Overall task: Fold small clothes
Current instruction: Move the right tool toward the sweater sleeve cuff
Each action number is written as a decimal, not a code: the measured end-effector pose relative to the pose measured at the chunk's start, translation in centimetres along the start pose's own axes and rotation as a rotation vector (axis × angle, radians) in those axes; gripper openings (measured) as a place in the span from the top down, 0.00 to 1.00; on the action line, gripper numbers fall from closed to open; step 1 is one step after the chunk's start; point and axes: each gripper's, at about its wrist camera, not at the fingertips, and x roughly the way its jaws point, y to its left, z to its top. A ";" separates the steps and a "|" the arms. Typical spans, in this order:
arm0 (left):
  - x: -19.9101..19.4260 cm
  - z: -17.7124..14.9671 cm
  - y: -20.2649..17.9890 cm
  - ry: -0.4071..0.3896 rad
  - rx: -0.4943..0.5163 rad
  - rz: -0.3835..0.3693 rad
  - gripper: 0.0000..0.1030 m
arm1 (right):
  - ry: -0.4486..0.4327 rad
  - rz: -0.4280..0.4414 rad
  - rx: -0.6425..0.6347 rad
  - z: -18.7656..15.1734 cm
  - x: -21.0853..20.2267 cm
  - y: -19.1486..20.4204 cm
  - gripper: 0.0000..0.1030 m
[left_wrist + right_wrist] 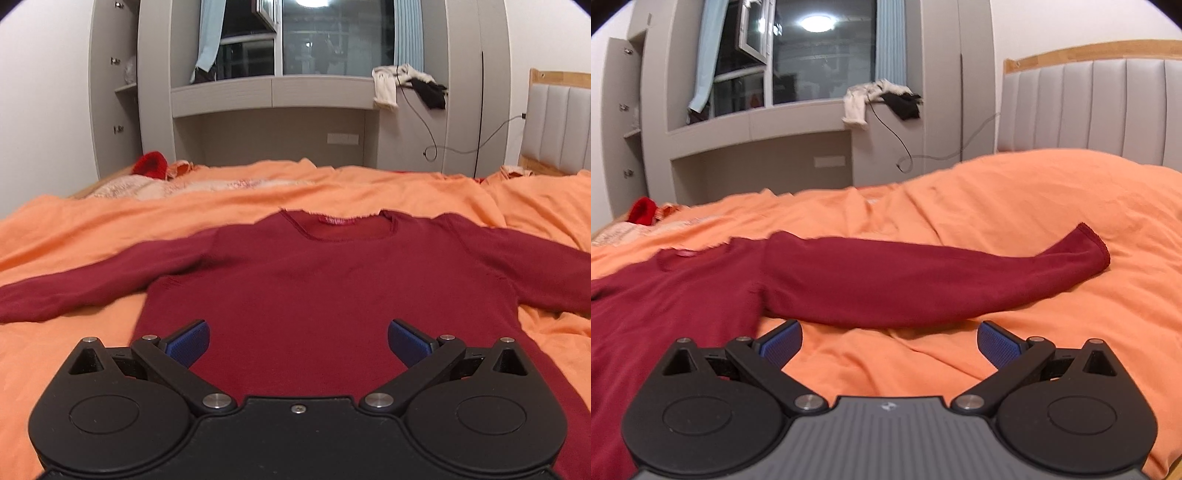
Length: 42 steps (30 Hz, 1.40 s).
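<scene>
While one dark red long-sleeved knit sweater (pixel 314 280) lies spread flat on the bed's orange cover (pixel 92 229), its round neckline (pixel 334 225) points toward twelve o'clock in the left wrist view and its two sleeves run out toward nine and three o'clock. Seen from the right wrist, one sleeve (pixel 923 280) stretches toward three o'clock, its cuff (pixel 1089 247) resting on the cover.

Hovering over the sweater's lower body, the left hand-held gripper (pixel 298 341) has its two blue-padded fingers spread wide with nothing between them. Just below the sleeve, the right hand-held gripper (pixel 889 341) is likewise spread wide, over bare orange cover, and grasps nothing.

At ten o'clock one bright red bundle (pixel 149 164) sits on the bed's far edge. On the grey window ledge (pixel 269 92) lie one cream garment (pixel 386 86) and one black garment (pixel 430 92). One grey padded headboard (pixel 1089 107) stands at two o'clock.
</scene>
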 end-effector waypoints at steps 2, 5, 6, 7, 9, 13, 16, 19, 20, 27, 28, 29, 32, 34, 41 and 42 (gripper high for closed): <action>0.9 -0.1 0.0 0.017 -0.005 -0.004 0.00 | 0.013 -0.024 0.001 0.0 1.1 -0.4 0.00; 1.9 -0.4 0.4 0.042 -0.019 -0.005 0.00 | 0.026 -0.066 -0.005 0.1 2.8 -0.8 0.00; 2.1 -0.4 0.5 0.050 -0.023 -0.006 0.00 | 0.031 -0.073 0.001 0.0 3.2 -1.2 0.00; 2.4 -0.4 0.6 0.057 -0.025 -0.008 0.00 | 0.039 -0.079 0.011 0.0 3.6 -1.5 0.00; 2.7 -0.5 0.7 0.066 -0.027 -0.009 0.00 | 0.058 -0.089 0.029 -0.1 4.6 -2.0 0.00; 3.2 -0.9 0.5 0.075 -0.011 -0.005 0.00 | 0.078 -0.120 0.024 -0.4 5.9 -2.5 0.00; 3.5 -1.0 0.4 0.080 -0.001 -0.003 0.00 | 0.085 -0.127 0.015 -0.4 6.4 -2.5 0.00; 3.5 -1.1 0.3 0.083 0.010 -0.002 0.00 | 0.087 -0.135 0.011 -0.3 6.4 -2.7 0.00; 3.6 -1.2 0.3 0.084 0.013 -0.001 0.00 | 0.087 -0.136 0.012 -0.3 6.5 -2.8 0.00; 3.8 -1.4 0.2 0.094 0.022 0.005 0.00 | -0.013 -0.134 0.070 0.0 6.2 -4.6 0.00; 3.8 -1.5 0.2 0.095 0.021 0.006 0.00 | -0.040 -0.135 0.100 0.0 6.1 -5.1 0.00; 3.9 -1.6 0.2 0.099 0.023 0.006 0.00 | -0.068 -0.130 0.135 0.1 6.0 -5.8 0.00; 4.1 -1.7 0.3 0.108 0.024 0.005 0.00 | -0.126 -0.122 0.206 0.3 5.8 -7.3 0.00; 4.1 -1.7 0.4 0.110 0.019 0.003 0.00 | -0.130 -0.127 0.220 0.4 5.9 -7.9 0.00; 4.1 -2.1 0.1 0.110 0.036 0.006 0.00 | -0.082 -0.172 0.270 0.0 6.2 -9.3 0.00; 4.1 -2.1 0.2 0.112 0.037 0.006 0.00 | -0.079 -0.181 0.273 0.0 6.2 -9.4 0.00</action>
